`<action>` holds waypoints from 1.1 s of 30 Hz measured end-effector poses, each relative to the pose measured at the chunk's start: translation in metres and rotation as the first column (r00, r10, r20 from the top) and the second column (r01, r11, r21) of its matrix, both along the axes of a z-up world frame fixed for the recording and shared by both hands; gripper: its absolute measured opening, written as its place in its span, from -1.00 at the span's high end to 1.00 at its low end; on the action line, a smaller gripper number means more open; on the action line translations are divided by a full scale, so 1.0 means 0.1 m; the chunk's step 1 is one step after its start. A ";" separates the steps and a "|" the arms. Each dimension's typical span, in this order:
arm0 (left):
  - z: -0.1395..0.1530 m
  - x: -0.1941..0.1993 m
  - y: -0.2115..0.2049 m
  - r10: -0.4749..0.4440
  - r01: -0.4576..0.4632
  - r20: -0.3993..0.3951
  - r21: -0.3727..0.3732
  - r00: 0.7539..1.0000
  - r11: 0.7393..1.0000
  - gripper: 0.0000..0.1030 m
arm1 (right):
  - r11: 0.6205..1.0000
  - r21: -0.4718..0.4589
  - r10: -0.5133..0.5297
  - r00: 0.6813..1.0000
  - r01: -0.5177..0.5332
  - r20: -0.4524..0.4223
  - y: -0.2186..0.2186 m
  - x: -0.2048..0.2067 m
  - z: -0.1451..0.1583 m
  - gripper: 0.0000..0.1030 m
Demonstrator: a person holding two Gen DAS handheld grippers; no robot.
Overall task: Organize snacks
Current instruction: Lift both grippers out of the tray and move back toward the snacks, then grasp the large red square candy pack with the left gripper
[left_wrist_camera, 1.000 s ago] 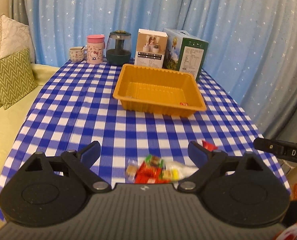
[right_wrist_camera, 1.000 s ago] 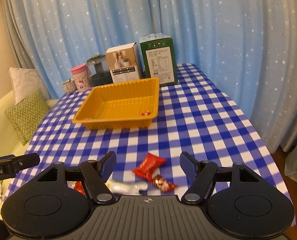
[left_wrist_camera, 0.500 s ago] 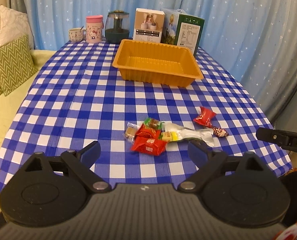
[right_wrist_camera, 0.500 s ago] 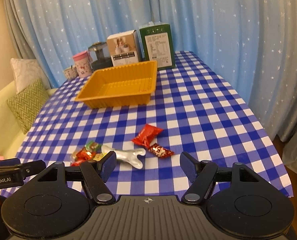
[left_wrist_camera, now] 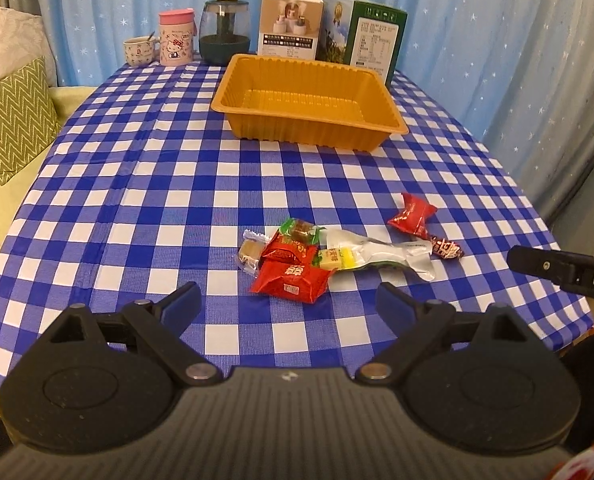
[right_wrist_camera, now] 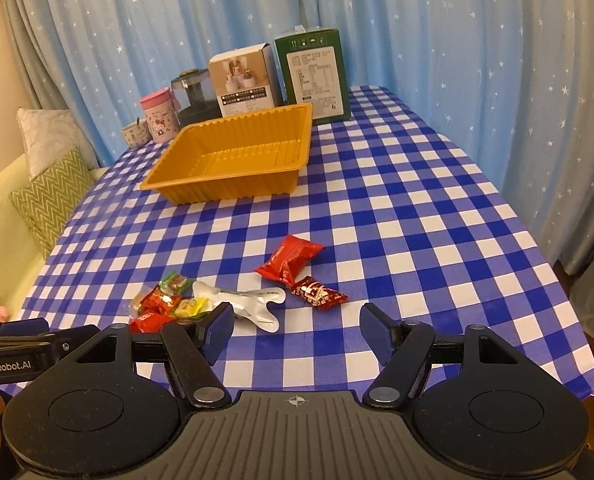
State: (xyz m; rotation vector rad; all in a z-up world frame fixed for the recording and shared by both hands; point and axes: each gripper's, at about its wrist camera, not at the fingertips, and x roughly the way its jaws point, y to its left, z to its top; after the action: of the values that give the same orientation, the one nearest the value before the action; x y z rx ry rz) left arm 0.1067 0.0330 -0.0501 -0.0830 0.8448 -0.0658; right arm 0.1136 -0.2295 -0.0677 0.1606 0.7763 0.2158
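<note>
Several wrapped snacks lie loose on the blue checked tablecloth [left_wrist_camera: 145, 184]: a big red packet [left_wrist_camera: 291, 282], a silver pouch [left_wrist_camera: 381, 256], a small red bag [left_wrist_camera: 413, 216] [right_wrist_camera: 291, 260] and a dark red candy [right_wrist_camera: 319, 294]. Behind them stands an orange tray [left_wrist_camera: 309, 100] [right_wrist_camera: 233, 156]; its floor is mostly hidden by its front wall. My left gripper [left_wrist_camera: 289, 304] hangs open just short of the big red packet, nothing between its fingers. My right gripper [right_wrist_camera: 297, 326] is open too, close in front of the dark red candy and the silver pouch [right_wrist_camera: 249, 302].
Along the far edge stand a green box [left_wrist_camera: 373, 42], a white box [left_wrist_camera: 291, 34], a dark jar [left_wrist_camera: 225, 34], a pink cup [left_wrist_camera: 176, 38] and a small mug [left_wrist_camera: 139, 50]. Blue curtains hang behind. Cushions [left_wrist_camera: 13, 120] lie on a sofa left of the table.
Both grippers have sunk and tilted downward, so the snacks now show fully beyond the fingertips instead of behind them. Neither gripper's opening has changed.
</note>
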 end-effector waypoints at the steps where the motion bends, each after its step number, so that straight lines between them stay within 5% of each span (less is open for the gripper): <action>1: -0.02 0.02 0.00 -0.003 0.003 -0.003 0.002 1.000 1.000 -0.80 | 1.000 0.000 0.002 1.000 -0.002 -0.004 0.00 0.02 -0.01 -0.36; 23: -0.57 0.72 0.11 -0.125 0.114 -0.151 -0.076 0.981 0.991 -0.54 | 1.000 -0.008 -0.014 0.997 0.014 -0.080 -0.05 0.46 -0.37 -0.36; 33: -0.69 0.93 0.06 -0.177 0.162 -0.189 -0.088 0.966 0.983 -0.26 | 1.000 -0.009 -0.027 0.994 0.026 -0.110 0.01 0.57 -0.48 -0.36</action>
State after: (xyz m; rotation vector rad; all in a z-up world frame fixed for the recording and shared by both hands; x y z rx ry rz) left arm 0.2001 0.0394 -0.1193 -0.0855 1.0461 -0.2526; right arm 0.1709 -0.2286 -0.1162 0.1769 0.8836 0.1800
